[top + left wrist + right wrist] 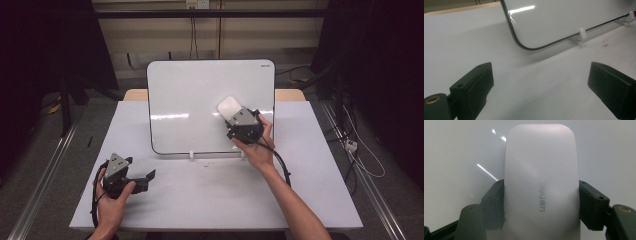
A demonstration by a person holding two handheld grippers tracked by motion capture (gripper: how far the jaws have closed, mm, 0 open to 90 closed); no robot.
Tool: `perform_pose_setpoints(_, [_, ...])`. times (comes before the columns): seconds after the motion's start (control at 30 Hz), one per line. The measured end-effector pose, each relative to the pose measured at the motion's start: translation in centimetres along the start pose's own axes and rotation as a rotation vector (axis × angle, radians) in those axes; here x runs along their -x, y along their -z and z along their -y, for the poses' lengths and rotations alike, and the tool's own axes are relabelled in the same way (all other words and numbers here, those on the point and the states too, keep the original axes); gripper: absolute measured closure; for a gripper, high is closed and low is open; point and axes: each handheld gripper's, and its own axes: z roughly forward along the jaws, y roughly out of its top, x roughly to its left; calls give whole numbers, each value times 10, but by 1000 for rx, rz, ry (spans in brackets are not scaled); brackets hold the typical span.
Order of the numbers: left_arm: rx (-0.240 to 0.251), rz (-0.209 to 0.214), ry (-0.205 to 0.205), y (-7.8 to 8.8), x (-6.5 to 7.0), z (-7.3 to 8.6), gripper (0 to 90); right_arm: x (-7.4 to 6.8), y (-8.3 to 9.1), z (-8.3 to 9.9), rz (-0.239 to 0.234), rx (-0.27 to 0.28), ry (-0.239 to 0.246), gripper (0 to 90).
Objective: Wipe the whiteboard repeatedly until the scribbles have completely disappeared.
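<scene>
Worktop (210, 200) carries a whiteboard (200, 105) propped upright on small white clips (582, 33) toward the far edge, centred. Board face looks clean where visible.

Step in hand, as I read it: wiping the board. Right gripper (235, 116) is clamped on a white eraser (229, 106), jaws pressed on both its long sides. Eraser sits against the board's right half, nearer the right edge than the centre, about mid-height.

Eraser's long axis runs along the gripper's reach; in the high view it points up and left across the board, free rounded end leading.

Next move probably calls for keeping the flat face pressed to the board and sweeping sideways without tipping the board off its clips.

Left gripper (145, 177) rests near the worktop's near-left corner, jaws spread wide, nothing between them.
</scene>
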Motion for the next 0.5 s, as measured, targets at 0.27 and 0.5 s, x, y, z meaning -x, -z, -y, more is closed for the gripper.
perform_pose_setpoints(0.27, [-1,-3,6,0,-1,0,64,53,4,0,65,-26,-83,316])
perform_pose_setpoints(0.5, [4,-4,14,2,-2,1,64,46,10,16,70,-26,-51,316])
